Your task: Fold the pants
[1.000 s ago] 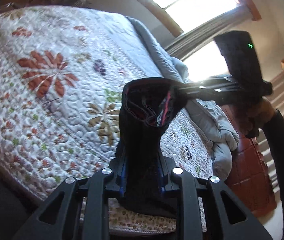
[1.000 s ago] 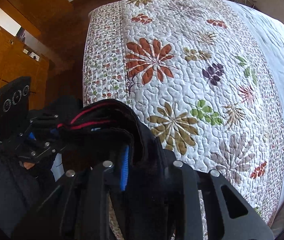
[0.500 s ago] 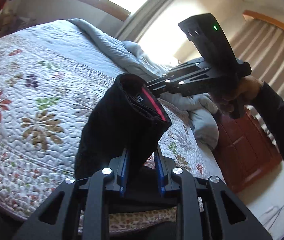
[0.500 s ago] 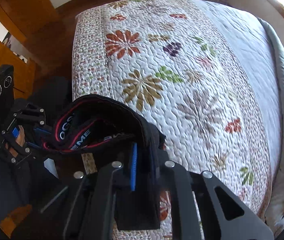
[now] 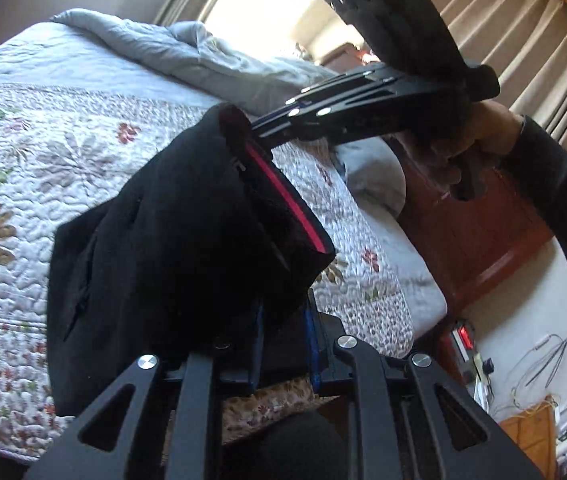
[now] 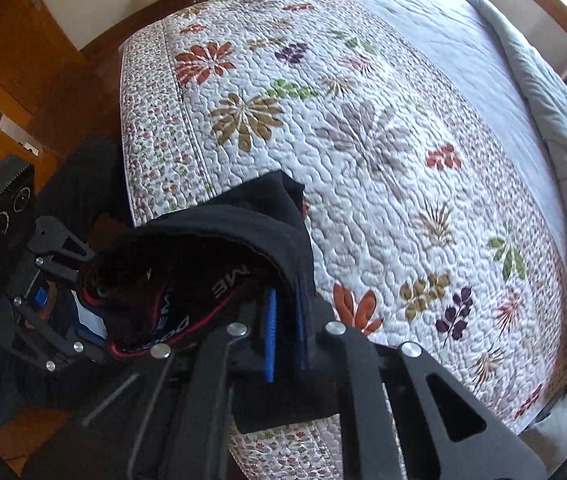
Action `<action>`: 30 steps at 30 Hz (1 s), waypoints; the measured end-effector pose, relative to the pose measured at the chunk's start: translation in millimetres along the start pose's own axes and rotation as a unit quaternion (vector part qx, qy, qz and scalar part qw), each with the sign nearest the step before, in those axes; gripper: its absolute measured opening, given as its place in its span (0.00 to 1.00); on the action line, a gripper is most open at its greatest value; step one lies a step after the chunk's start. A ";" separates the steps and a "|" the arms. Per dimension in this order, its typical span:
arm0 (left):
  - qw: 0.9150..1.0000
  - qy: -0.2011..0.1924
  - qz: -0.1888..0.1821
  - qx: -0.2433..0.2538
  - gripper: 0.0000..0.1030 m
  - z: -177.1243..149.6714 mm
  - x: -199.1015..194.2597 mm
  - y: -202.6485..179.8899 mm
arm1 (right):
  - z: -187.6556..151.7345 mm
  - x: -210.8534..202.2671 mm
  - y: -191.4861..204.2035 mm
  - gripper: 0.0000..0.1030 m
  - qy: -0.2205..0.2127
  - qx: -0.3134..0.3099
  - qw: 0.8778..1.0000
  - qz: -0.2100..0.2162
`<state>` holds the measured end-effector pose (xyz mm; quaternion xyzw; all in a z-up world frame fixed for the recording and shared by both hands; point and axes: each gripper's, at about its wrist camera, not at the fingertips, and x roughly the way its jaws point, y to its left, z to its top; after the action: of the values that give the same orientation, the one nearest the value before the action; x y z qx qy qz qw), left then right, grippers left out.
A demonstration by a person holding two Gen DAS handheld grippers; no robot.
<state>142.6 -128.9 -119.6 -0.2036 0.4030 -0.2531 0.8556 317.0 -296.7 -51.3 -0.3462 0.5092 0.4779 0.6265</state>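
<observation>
Black pants (image 5: 171, 232) with a red-striped waistband hang in the air above the floral quilt (image 5: 35, 152), stretched between both grippers. My left gripper (image 5: 283, 340) is shut on one side of the waistband. My right gripper (image 6: 285, 328) is shut on the other side, where the lettered waistband (image 6: 171, 312) bunches to its left. The right gripper (image 5: 259, 126) also shows in the left wrist view, its fingers entering the pants' top. The left gripper (image 6: 43, 300) shows at the left of the right wrist view. The pant legs are hidden below.
The quilted bed (image 6: 363, 140) fills the area ahead. A grey duvet (image 5: 187, 56) is bunched at its far side. A red-brown wooden cabinet (image 5: 463, 232) stands beside the bed, with cables on the floor (image 5: 543, 360). Wooden wardrobes (image 6: 11, 60) stand at the left.
Both grippers have swung with the pants toward the bed's far side. The waistband has stretched out between them, and the right gripper now sits higher and closer in the left wrist view.
</observation>
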 end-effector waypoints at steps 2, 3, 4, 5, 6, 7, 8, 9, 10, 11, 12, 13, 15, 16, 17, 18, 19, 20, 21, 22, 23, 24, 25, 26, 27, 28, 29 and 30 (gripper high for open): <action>1.000 0.013 0.000 0.003 0.17 -4.2 14.3 -3.3 | -15.6 8.5 -7.8 0.07 0.002 0.012 1.000 0.001; 1.000 0.019 -0.001 0.004 0.17 -5.7 21.0 -4.3 | -24.8 13.7 -11.8 0.07 0.004 0.018 1.000 -0.001; 1.000 0.025 -0.001 0.005 0.17 -6.7 26.9 -5.8 | -32.0 17.2 -15.6 0.07 0.002 0.026 1.000 0.002; 0.999 0.031 0.000 0.008 0.17 -8.4 34.6 -8.2 | -38.4 20.0 -18.2 0.07 0.000 0.032 1.000 0.002; 0.999 0.037 0.001 0.012 0.17 -9.9 41.3 -10.9 | -44.0 22.5 -20.4 0.07 -0.002 0.036 0.999 0.003; 0.999 0.044 0.003 0.017 0.17 -11.9 49.8 -12.6 | -52.0 26.3 -24.1 0.07 -0.004 0.044 0.999 0.007; 0.998 0.051 0.004 0.022 0.17 -14.6 56.6 -12.8 | -58.2 29.9 -27.7 0.07 -0.005 0.051 0.999 0.010; 0.998 0.058 0.006 0.027 0.17 -17.7 63.8 -14.3 | -64.4 33.3 -30.3 0.07 -0.005 0.057 0.998 0.012; 0.997 0.064 0.008 0.031 0.17 -20.3 70.6 -15.9 | -72.1 37.6 -33.5 0.07 -0.006 0.064 0.998 0.015; 0.997 0.072 0.009 0.036 0.17 -24.4 80.1 -17.7 | -79.2 41.6 -36.1 0.07 -0.007 0.072 0.997 0.018; 0.996 0.077 0.010 0.039 0.17 -29.0 85.0 -19.0 | -86.7 46.0 -38.9 0.07 -0.007 0.081 0.996 0.021; 0.996 0.082 0.012 0.044 0.17 -31.6 91.4 -19.6 | -93.1 49.9 -41.4 0.07 -0.008 0.090 0.996 0.025; 0.994 0.096 0.016 0.050 0.17 -38.2 105.6 -22.0 | -105.9 59.1 -46.7 0.07 -0.011 0.112 0.993 0.033; 0.993 0.102 0.018 0.053 0.17 -41.4 110.7 -22.7 | -115.9 65.6 -51.2 0.07 -0.015 0.135 0.990 0.042; 0.992 0.110 0.020 0.055 0.17 -45.0 116.5 -21.8 | -123.8 70.6 -54.1 0.08 -0.018 0.151 0.987 0.051; 0.991 0.119 0.023 0.056 0.17 -47.1 121.1 -19.6 | -131.9 75.7 -56.9 0.10 -0.021 0.168 0.984 0.059; 0.990 0.127 0.025 0.058 0.17 -48.9 128.8 -20.1 | -143.7 83.2 -63.5 0.12 -0.020 0.202 0.977 0.070; 0.988 0.138 0.031 0.063 0.17 -53.3 136.9 -20.1 | -155.4 88.1 -69.6 0.13 -0.026 0.235 0.968 0.085; 0.987 0.142 0.035 0.064 0.17 -55.6 141.1 -18.6 | -164.6 90.1 -72.9 0.14 -0.036 0.258 0.961 0.096; 0.987 0.147 0.037 0.061 0.17 -56.8 145.6 -15.7 | -181.5 91.1 -79.8 0.18 -0.063 0.300 0.945 0.111; 0.986 0.157 0.033 0.054 0.17 -58.3 151.2 -11.4 | -196.0 92.8 -84.9 0.34 -0.083 0.339 0.928 0.133; 0.985 0.161 0.032 0.052 0.17 -59.1 153.4 -10.1 | -215.7 95.5 -89.1 0.56 -0.113 0.388 0.898 0.172; 0.985 0.164 0.031 0.052 0.17 -59.9 155.2 -8.2 | -230.5 97.1 -88.8 0.65 -0.142 0.425 0.872 0.197; 0.984 0.165 0.029 0.056 0.17 -60.3 156.3 -7.9 | -242.0 99.6 -85.1 0.73 -0.168 0.450 0.848 0.225; 0.984 0.165 0.028 0.058 0.17 -61.4 157.1 -8.4 | -249.9 103.6 -79.4 0.75 -0.193 0.461 0.827 0.256; 0.984 0.165 0.026 0.058 0.17 -61.9 156.9 -7.7 | -255.4 108.0 -73.1 0.77 -0.211 0.471 0.813 0.269; 0.985 0.164 0.020 0.055 0.17 -61.8 157.0 -5.4 | -259.1 113.4 -68.8 0.81 -0.218 0.483 0.804 0.270; 0.985 0.163 0.015 0.054 0.17 -60.5 155.7 -3.3 | -262.1 121.2 -63.7 0.83 -0.220 0.494 0.795 0.276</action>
<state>179.0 -233.2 -244.9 -0.1073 0.5260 -0.2915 0.7917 300.2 -527.5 -235.4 0.2802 0.5984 0.3775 0.6488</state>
